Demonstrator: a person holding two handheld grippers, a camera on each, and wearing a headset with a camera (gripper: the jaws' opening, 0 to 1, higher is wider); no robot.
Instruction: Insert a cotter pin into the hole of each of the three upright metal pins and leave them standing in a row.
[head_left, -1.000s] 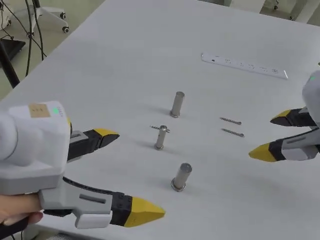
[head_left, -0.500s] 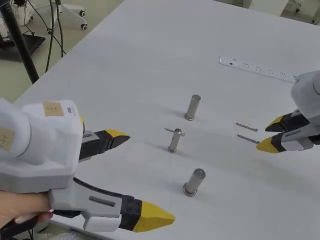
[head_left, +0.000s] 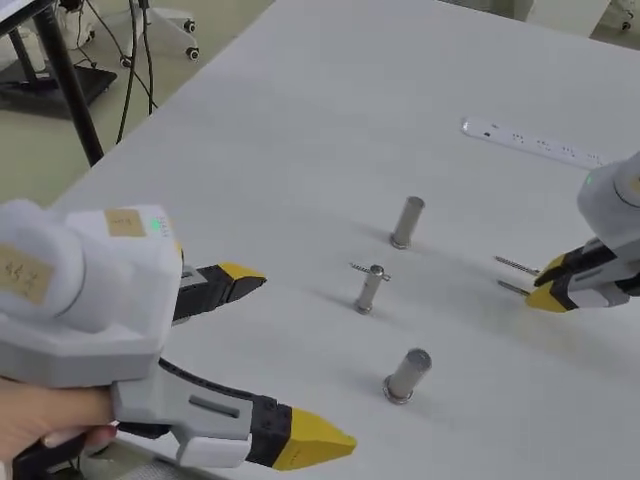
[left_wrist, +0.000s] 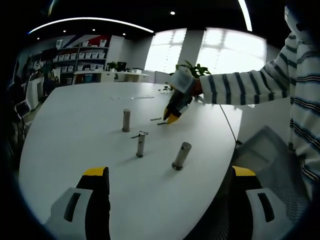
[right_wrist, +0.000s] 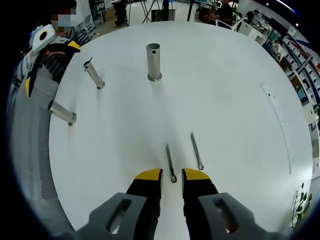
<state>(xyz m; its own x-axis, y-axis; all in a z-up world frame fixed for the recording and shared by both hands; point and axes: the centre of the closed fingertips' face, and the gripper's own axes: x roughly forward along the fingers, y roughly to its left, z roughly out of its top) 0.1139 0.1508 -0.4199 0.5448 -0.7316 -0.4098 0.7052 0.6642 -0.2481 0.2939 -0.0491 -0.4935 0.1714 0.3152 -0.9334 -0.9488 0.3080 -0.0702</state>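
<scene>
Yellow-tipped right gripper (right_wrist: 172, 174): jaws a bit apart, not clamped, w/ loop end of a cotter pin (right_wrist: 170, 159) btwn the tips. 2nd cotter pin (right_wrist: 196, 150) just beside. Left gripper (head_left: 297, 358) wide open, holding nothing. Far pin (head_left: 406, 222) and near pin (head_left: 405, 375) stand bare, mid pin (head_left: 370, 290) already cottered.

Three silvery, cylindrical metal pins stand upright in a slanted row. The middle pin (head_left: 370, 288) carries a cotter pin (head_left: 362, 269) through its top. The far pin (head_left: 407, 222) stands at its 1 o'clock and the near pin (head_left: 407, 374) at its 5 o'clock. Two loose cotter pins (right_wrist: 170, 161) lie flat, side by side, at the middle pin's 3 o'clock.
</scene>
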